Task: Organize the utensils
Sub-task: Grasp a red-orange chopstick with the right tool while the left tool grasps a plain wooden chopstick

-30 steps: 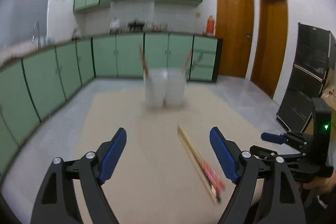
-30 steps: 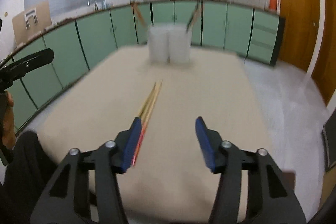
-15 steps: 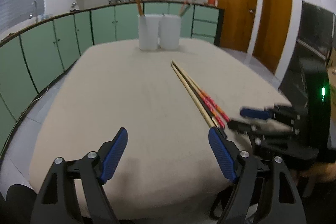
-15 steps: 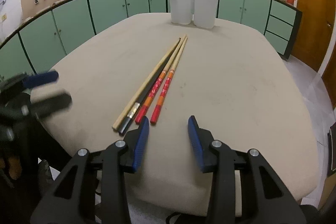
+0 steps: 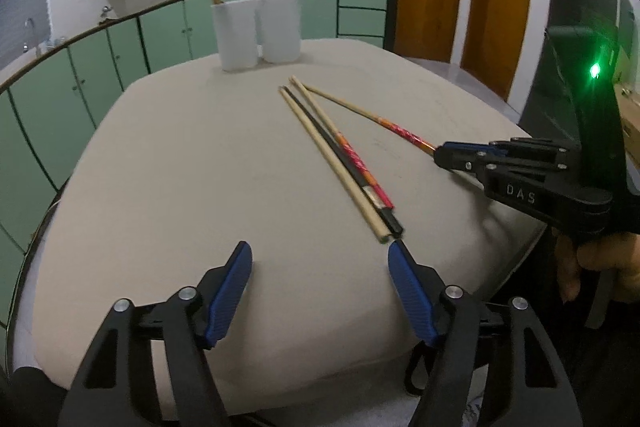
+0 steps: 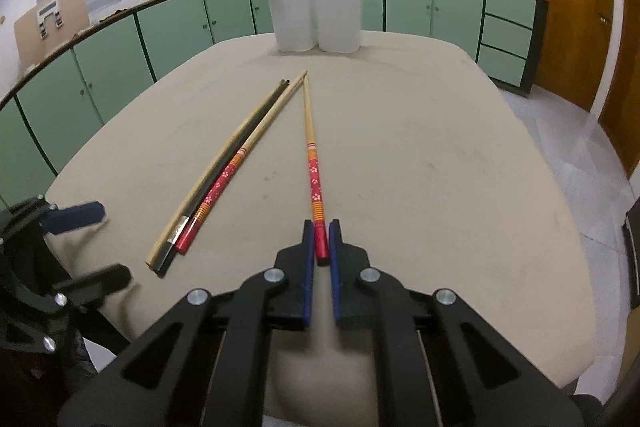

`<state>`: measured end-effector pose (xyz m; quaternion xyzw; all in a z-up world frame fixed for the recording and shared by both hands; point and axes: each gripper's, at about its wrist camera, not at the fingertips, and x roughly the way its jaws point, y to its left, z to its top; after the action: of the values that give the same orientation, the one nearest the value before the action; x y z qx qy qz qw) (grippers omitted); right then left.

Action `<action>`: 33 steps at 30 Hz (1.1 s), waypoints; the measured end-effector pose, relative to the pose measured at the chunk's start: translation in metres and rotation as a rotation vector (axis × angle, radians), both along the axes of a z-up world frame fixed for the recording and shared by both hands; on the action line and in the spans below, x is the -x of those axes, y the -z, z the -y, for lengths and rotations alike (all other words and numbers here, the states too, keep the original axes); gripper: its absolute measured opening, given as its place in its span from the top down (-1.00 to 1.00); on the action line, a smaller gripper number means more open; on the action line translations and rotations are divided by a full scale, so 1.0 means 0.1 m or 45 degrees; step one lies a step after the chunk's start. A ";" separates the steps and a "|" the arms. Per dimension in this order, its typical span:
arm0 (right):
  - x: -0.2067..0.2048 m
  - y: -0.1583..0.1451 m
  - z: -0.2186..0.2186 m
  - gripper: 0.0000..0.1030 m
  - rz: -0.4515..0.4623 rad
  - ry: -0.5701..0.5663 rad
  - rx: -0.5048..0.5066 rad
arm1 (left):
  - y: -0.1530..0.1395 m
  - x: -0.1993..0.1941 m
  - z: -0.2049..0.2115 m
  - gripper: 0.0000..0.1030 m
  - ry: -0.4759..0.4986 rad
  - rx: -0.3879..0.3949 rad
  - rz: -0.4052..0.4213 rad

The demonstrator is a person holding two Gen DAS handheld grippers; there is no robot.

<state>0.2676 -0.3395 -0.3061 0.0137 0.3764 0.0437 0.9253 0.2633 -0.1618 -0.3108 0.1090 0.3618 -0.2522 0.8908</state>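
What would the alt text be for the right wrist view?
The right hand-held gripper is shut on the red end of a red-patterned chopstick lying on a beige table. Three more chopsticks lie bundled to its left, with two white holders at the far edge. The left hand-held gripper shows open at the left edge.

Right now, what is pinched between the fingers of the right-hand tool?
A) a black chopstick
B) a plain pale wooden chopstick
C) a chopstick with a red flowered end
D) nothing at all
C: the right gripper has its fingers closed on the red flowered chopstick, set apart from the three others lying together on the table.
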 end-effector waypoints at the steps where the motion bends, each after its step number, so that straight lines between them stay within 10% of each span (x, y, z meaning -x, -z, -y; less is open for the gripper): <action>1: 0.00 0.00 0.00 0.88 0.001 0.002 -0.003 | 0.01 0.01 0.01 -0.34 0.003 -0.006 0.001; 20: 0.01 0.04 -0.09 0.80 0.015 -0.011 0.028 | 0.04 -0.22 -0.02 -0.09 -0.090 0.045 -0.001; 26: -0.01 0.04 -0.10 0.89 0.034 0.136 0.114 | 0.06 -0.35 -0.03 0.76 -0.208 0.024 0.055; 33: 0.06 0.06 -0.12 0.83 0.038 0.191 0.122 | 0.07 -0.37 -0.22 0.81 -0.399 0.036 0.063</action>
<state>0.2619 -0.3276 -0.3119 -0.0031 0.3623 -0.0437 0.9310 0.3006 -0.1400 -0.3177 0.0449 0.3487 -0.1125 0.9294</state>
